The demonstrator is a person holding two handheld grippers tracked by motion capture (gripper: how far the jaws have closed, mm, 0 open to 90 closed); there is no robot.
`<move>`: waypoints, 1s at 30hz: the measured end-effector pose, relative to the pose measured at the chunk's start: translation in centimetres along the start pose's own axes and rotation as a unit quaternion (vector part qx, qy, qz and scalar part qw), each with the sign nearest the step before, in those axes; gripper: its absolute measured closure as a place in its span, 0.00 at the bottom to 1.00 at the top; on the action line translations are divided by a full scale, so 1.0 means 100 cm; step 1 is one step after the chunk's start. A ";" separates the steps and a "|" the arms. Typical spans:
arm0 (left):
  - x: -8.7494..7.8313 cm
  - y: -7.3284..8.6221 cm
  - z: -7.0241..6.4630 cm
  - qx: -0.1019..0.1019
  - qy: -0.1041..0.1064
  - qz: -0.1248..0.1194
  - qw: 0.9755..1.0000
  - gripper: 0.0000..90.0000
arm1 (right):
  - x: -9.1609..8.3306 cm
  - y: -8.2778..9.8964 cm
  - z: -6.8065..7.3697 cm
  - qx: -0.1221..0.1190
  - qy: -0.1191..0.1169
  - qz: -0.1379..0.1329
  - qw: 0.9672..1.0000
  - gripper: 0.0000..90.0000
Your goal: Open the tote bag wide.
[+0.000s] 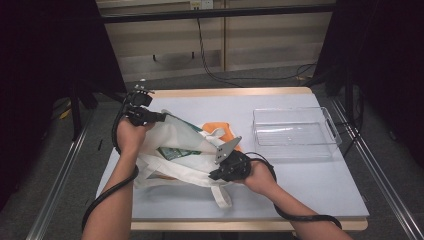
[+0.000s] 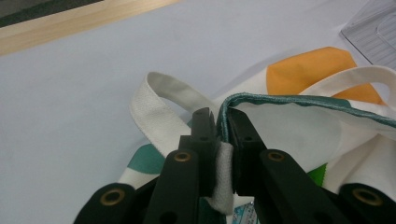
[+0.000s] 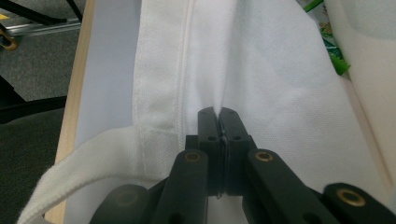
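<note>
Soft, light tote bag [image 1: 175, 150] at frame centre: we judge hems grip best. Left tool [image 2: 223, 122] pinches its rim; right tool [image 3: 218, 114] clamps fabric.

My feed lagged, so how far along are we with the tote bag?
Done: both hand-held grippers have closed on the tote bag, left on its teal-edged rim, right on white fabric. In hand: the mouth held open. Left, apparently: the contents inside; the clear tray holds nothing yet.
</note>
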State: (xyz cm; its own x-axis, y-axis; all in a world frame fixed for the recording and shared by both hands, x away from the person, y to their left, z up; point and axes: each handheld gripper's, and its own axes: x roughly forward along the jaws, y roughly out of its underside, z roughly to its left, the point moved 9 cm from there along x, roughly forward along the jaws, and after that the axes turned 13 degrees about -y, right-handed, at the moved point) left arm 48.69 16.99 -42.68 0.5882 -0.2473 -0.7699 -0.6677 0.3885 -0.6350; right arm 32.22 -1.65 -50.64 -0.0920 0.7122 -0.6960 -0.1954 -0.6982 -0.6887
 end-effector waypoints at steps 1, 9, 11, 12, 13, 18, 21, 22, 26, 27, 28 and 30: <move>0.001 0.001 0.000 0.001 0.001 0.001 1.000 0.92 | 0.001 0.001 0.001 0.002 -0.001 0.001 1.000 0.99; 0.010 0.005 0.004 -0.004 -0.010 0.006 1.000 0.92 | 0.008 0.008 0.003 -0.004 -0.002 0.009 1.000 0.99; 0.012 0.004 0.005 -0.005 -0.013 -0.001 1.000 0.92 | 0.008 0.009 0.003 -0.006 -0.002 0.010 1.000 0.99; 0.013 0.004 0.004 -0.007 -0.012 -0.001 1.000 0.92 | 0.009 0.009 0.003 -0.005 -0.002 0.011 1.000 0.99; 0.014 0.004 0.004 -0.009 -0.017 -0.005 1.000 0.92 | 0.011 0.011 0.004 -0.005 -0.004 0.010 1.000 1.00; 0.017 0.003 0.004 -0.010 -0.022 -0.011 1.000 0.92 | 0.012 0.013 0.006 -0.006 -0.006 0.007 1.000 1.00; 0.019 0.003 0.005 -0.010 -0.028 -0.013 0.999 0.92 | 0.013 0.015 0.007 -0.005 -0.004 0.008 1.000 1.00; 0.020 0.003 0.004 -0.011 -0.028 -0.013 0.999 0.92 | 0.013 0.015 0.007 -0.012 -0.002 0.007 1.000 1.00; 0.022 0.004 0.003 -0.011 -0.029 -0.009 0.999 0.92 | 0.014 0.016 0.008 -0.007 -0.001 0.004 1.000 1.00; 0.023 0.005 0.004 -0.013 -0.026 -0.007 1.000 0.92 | 0.014 0.016 0.008 -0.006 -0.002 0.005 1.000 1.00; 0.023 0.005 0.004 -0.013 -0.026 -0.007 1.000 0.92 | 0.014 0.016 0.008 -0.006 -0.002 0.006 1.000 1.00; 0.024 0.005 0.005 -0.011 -0.026 -0.008 1.000 0.92 | 0.014 0.016 0.008 -0.004 -0.003 0.006 1.000 1.00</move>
State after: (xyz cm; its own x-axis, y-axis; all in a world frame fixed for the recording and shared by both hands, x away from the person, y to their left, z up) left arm 49.98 16.99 -44.85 0.6215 -0.2062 -0.7558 -0.6677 0.3652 -0.6487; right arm 30.99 -1.71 -52.56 -0.0997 0.7039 -0.7033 -0.1860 -0.7075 -0.6818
